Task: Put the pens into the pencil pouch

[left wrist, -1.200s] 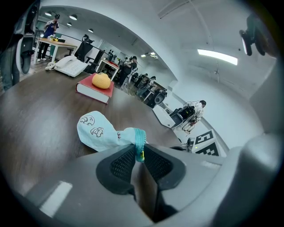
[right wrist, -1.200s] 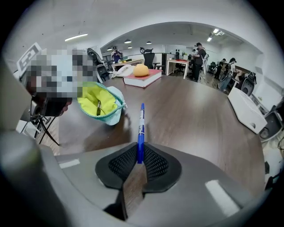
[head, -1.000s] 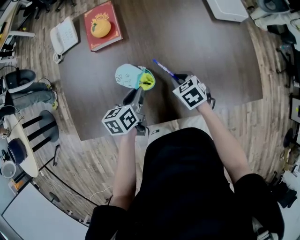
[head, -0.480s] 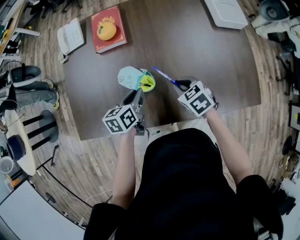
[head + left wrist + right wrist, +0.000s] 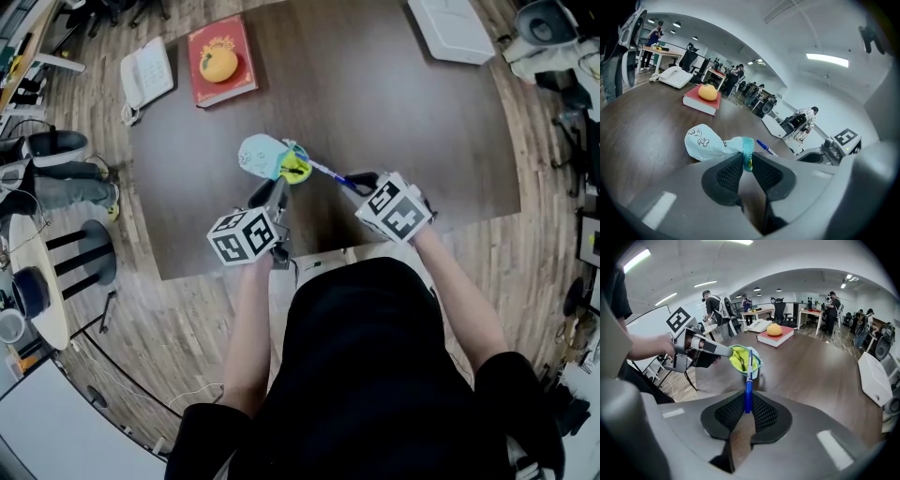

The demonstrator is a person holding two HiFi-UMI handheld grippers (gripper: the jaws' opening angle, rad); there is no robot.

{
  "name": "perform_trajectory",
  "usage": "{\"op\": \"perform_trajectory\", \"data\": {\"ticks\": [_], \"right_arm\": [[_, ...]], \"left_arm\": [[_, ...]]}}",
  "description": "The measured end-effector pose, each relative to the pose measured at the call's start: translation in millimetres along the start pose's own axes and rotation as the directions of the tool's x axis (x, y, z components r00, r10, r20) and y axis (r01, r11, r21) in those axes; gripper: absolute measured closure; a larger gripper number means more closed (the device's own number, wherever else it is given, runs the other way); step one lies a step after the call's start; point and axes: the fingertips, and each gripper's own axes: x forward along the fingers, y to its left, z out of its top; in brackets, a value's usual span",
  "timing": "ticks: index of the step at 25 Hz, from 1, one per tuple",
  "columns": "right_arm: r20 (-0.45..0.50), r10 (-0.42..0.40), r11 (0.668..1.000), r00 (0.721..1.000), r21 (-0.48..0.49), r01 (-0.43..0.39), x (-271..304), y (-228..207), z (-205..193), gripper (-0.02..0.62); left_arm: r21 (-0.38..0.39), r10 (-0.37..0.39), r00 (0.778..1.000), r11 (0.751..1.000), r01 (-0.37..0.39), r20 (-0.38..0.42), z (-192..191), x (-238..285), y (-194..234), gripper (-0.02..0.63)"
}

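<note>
**Pen tip brought to the mouth of the held pouch**

A dark brown surface (image 5: 403,122) is seen from above. At its far edge, toward the right corner, a flat white device (image 5: 450,23) is laid. Near the far left corner a red book (image 5: 234,37) is placed with a round orange object (image 5: 218,64) on its cover. A white telephone (image 5: 148,77) is set just beside the book, at the left edge. The gold ornament on the book is too small to be read.

The pale blue pencil pouch (image 5: 262,155) is found left of the middle, toward the near edge. Cartoon drawings are printed on it, and no words can be made out. Its teal zip edge is pinched between the nearly closed jaws of the left claw (image 5: 746,159), so the yellow-lined mouth is kept facing right.

The rear end of a blue pen (image 5: 748,380) is clamped in the right claw (image 5: 748,406). The print on its white barrel cannot be read.

A second ago the pen was pointed toward the far edge, apart from the pouch. Now it has been swung left and its tip is laid at the open mouth. The pouch has been kept in place.
</note>
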Motion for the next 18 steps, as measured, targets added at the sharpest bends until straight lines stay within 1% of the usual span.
{"op": "perform_trajectory", "data": {"ticks": [5,18], "right_arm": [[-0.029,0.049,0.998,0.998,-0.029,-0.050,2.5,13.5,-2.4,0.543],[-0.098,0.101,0.991,0.990,-0.082,-0.109,23.4,28.4,1.4,0.542]], "left_arm": [[0.007,0.001,1.000,1.000,-0.002,0.002,0.1,0.4,0.6,0.551],[0.006,0.008,1.000,1.000,-0.008,-0.003,-7.2,-2.7,1.7,0.551]]}}
